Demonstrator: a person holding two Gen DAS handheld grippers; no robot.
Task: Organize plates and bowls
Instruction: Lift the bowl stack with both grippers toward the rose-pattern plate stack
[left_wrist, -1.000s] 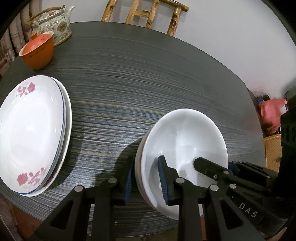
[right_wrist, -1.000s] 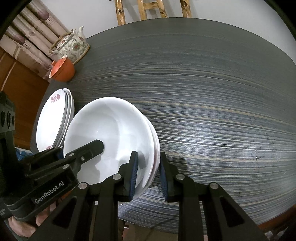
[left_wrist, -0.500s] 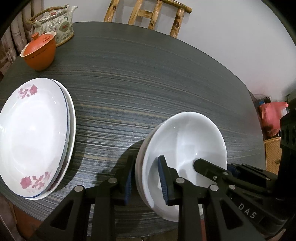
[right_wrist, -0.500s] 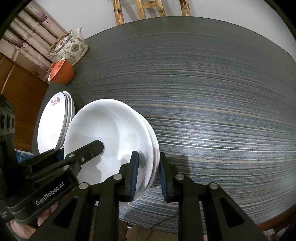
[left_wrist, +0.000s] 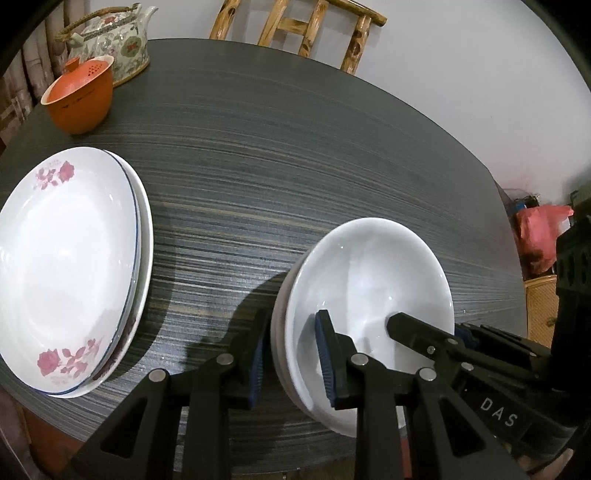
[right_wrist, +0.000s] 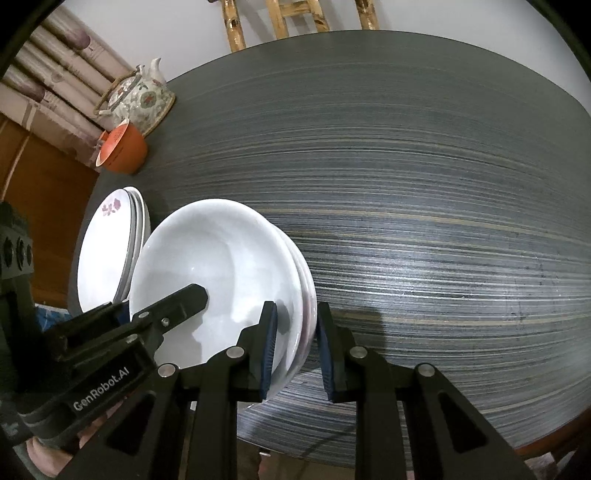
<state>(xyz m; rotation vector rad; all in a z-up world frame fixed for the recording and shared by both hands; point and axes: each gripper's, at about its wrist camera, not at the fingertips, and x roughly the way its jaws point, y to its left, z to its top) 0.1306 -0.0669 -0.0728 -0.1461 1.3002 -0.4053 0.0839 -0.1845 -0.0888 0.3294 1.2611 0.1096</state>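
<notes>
- The left tongs (left_wrist: 291, 363) stand astride the left rim of a stack of plain white glossy bowls (left_wrist: 369, 280); one blue pad is outside the rim and the other is inside the top bowl.
- A small gap shows between each pad and the rim, so the left tongs are narrow but do not clearly clamp the stack.
- The right tongs (right_wrist: 295, 349) stand astride the opposite rim of the same stack (right_wrist: 221, 266), one pad inside the top bowl and one outside. The pads are close to the rim, and I cannot tell if they press it.
- Each tongs appear in the view of the other: the right tongs reach into the bowl from the right side in the left view, and the left tongs from the left side in the right view.
- The stack of bowls is at the near edge of the dark striped round table (left_wrist: 295, 166), just in front of both tongs.
- To the left of the left tongs lies a stack of white plates with pink rose prints (left_wrist: 70, 266), apart from the bowls.
- Far ahead and to the left stand an orange clay lidded cup (left_wrist: 79, 98) and, just behind it, a flowered porcelain teapot (left_wrist: 114, 40).
- A wooden chair (left_wrist: 306, 29) stands beyond the far edge of the table.
</notes>
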